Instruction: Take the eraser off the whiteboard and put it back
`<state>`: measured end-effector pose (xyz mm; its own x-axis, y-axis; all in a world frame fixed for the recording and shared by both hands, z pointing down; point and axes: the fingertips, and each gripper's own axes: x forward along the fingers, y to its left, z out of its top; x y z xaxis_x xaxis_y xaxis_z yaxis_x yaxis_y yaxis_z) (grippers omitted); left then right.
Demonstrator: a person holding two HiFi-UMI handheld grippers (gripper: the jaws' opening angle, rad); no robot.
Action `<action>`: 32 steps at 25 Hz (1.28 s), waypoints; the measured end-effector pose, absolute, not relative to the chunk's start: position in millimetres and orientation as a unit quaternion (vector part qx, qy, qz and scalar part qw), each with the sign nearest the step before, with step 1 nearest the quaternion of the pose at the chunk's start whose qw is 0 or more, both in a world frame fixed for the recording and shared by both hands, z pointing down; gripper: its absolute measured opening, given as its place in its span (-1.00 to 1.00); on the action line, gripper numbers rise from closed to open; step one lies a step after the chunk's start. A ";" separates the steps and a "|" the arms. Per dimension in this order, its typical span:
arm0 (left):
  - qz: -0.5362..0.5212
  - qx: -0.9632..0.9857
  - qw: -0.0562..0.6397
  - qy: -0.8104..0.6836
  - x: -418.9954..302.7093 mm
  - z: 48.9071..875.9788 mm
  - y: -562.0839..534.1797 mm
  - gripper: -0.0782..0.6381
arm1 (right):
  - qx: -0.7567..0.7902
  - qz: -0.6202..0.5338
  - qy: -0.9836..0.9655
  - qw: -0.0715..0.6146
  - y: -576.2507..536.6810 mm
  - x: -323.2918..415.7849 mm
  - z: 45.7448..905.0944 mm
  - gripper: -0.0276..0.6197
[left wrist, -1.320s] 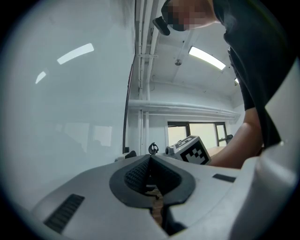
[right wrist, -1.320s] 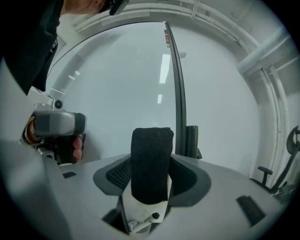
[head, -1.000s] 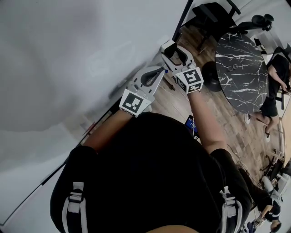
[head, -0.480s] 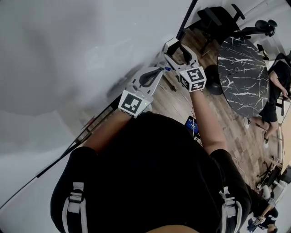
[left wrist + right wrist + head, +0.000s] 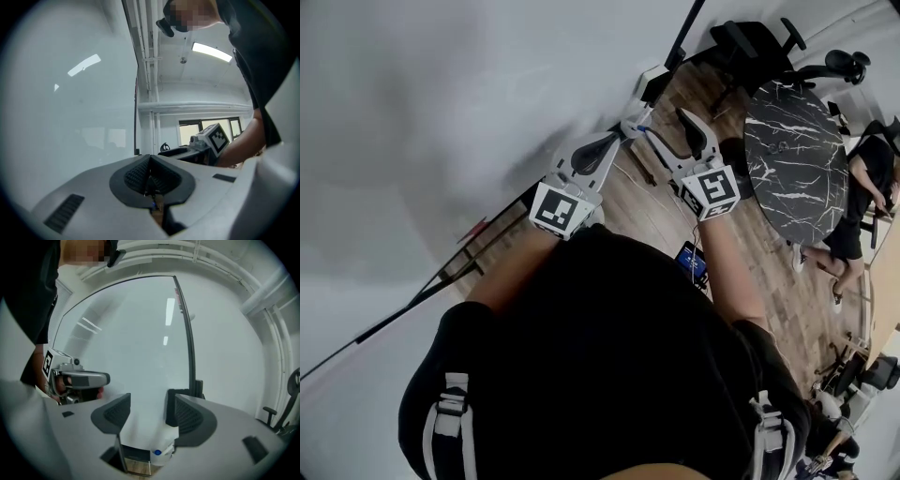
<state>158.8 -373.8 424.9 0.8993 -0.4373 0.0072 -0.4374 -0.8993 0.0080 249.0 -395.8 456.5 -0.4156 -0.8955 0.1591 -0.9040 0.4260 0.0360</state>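
The eraser [image 5: 652,82], a small white block with a dark side, sits on the whiteboard [image 5: 441,112] close to its dark frame. My right gripper [image 5: 656,117] hangs just short of it, open; its jaws have just been closing a little and nothing is between them. In the right gripper view the open gripper [image 5: 147,411] faces the whiteboard [image 5: 136,333]. My left gripper [image 5: 623,131] is beside it on the left, shut with nothing in it; its pads [image 5: 140,174] meet in the left gripper view.
A round black marble table [image 5: 792,150] stands to the right on the wood floor [image 5: 647,211], with an office chair [image 5: 750,42] behind it. A person [image 5: 862,178] sits at the table's far side. The board's stand [image 5: 478,253] runs along the floor at lower left.
One second ago my right gripper was at the board with the eraser between its jaws. Now it has drawn back down and to the right, and the eraser stays on the board.
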 end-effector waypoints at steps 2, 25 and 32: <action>0.006 0.973 -0.001 -0.233 151.2 421.3 -366.3 -0.77 | 0.522 0.021 -0.850 0.069 -379.1 236.9 442.4 -0.11; 0.000 0.946 -0.015 -0.324 78.6 393.5 -227.7 -0.77 | 0.401 -0.008 -0.916 -0.019 -225.8 147.4 380.6 -0.91; 0.006 0.937 -0.022 -0.348 54.3 385.1 -189.2 -0.77 | 0.378 0.006 -0.926 -0.009 -191.9 128.1 386.0 -0.91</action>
